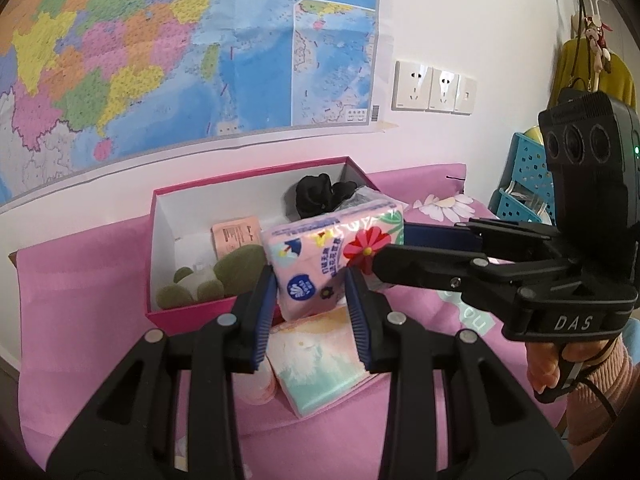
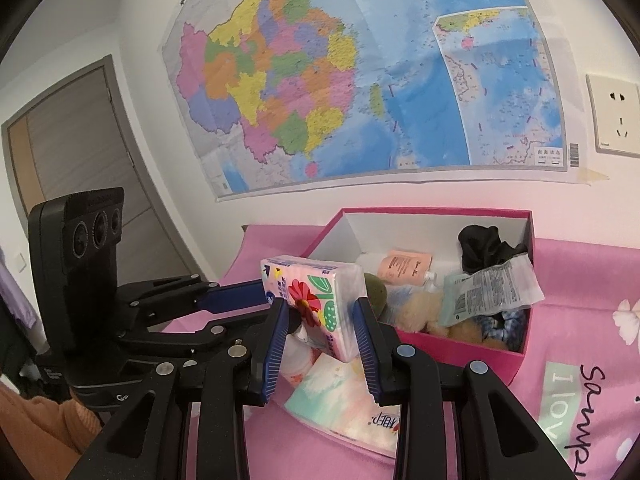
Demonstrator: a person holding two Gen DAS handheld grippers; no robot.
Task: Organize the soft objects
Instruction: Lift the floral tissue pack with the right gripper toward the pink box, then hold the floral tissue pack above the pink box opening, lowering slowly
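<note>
Tissue pack held between two grippers

Tissue pack (image 1: 332,256), pink and floral, hangs above a pink cloth (image 1: 80,280). From left to right: left gripper (image 1: 312,312) clamps one end, right gripper (image 2: 322,328) clamps the other. Behind, an open red box (image 2: 480,354) holds soft items.

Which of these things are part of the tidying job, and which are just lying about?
Part of the job:
- flowered tissue pack, held by both the left gripper and right gripper
- pink box
- pastel tissue pack on the bedspread

Just there:
- wall map
- sockets
- blue basket
</note>
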